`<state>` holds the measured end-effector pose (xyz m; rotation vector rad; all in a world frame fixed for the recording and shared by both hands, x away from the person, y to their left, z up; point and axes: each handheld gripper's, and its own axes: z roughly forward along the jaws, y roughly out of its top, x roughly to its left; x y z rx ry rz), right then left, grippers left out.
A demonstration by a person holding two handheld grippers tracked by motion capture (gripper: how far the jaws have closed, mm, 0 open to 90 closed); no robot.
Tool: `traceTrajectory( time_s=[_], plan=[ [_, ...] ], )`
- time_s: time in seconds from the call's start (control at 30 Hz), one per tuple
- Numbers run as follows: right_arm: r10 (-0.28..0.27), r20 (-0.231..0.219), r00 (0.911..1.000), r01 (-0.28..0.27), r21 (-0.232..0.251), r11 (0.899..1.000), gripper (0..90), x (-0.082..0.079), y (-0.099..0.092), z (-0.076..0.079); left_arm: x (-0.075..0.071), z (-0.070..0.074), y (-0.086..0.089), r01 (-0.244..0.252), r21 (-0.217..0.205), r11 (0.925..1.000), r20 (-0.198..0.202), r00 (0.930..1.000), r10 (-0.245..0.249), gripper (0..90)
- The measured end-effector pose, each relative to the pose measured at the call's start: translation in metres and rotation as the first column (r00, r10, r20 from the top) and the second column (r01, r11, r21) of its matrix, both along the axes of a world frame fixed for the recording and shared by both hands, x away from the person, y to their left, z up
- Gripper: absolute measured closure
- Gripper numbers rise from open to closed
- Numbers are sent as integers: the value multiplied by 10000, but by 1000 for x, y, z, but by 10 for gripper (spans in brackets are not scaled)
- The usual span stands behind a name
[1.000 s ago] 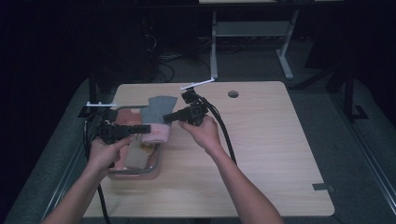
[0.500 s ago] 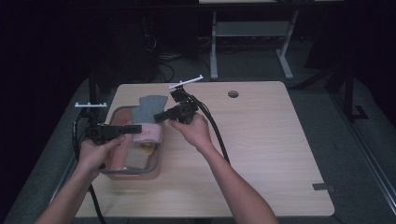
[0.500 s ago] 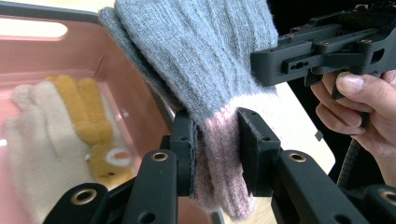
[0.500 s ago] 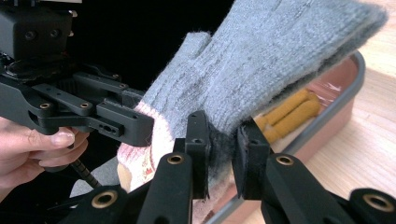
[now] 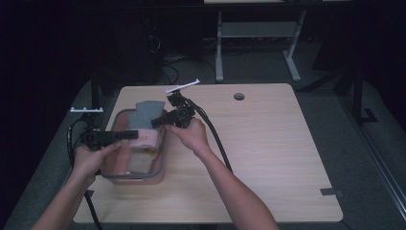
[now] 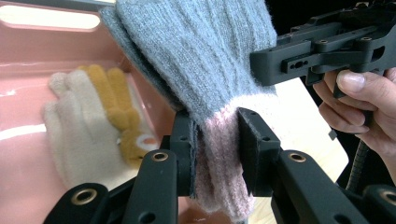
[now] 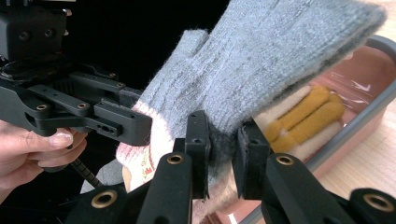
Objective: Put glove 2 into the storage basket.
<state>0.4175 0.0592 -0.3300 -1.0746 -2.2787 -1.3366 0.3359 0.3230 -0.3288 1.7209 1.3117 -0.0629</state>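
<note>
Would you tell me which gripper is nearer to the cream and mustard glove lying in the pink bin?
Left. The left gripper hangs over the pink bin, just above the cream and mustard glove; the right gripper is at the bin's far right rim.

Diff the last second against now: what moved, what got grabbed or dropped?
Both hands carried the grey-and-pink glove leftward in the high view. The left gripper drifted out toward the pink bin's left rim, and the right gripper followed over the bin. Nothing was newly grabbed or released: both grippers stay shut on the glove, left at its pink cuff, right on the grey knit. The bin and the cream-and-mustard gloves inside haven't shifted.
</note>
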Motion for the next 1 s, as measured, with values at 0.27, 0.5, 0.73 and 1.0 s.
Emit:
traceTrajectory(
  time_s=[0.27,0.5,0.73,1.0],
  plan=[
    [98,-143,9999,-100,-175,9998,774,1,11,-8,0,-8,8,-99,160,9998,-223,9997,103,696],
    [264,-357,9990,-276,-348,9990,773,3,20,-18,-1,-17,16,-177,263,9995,-411,9990,188,697],
    [312,-494,9983,-340,-567,9978,765,5,25,-26,-1,-22,16,-219,432,9988,-543,9982,242,697],
    [204,-605,9980,-245,-679,9974,759,7,22,-28,0,-30,17,-245,489,9985,-664,9974,277,698]
  ],
)
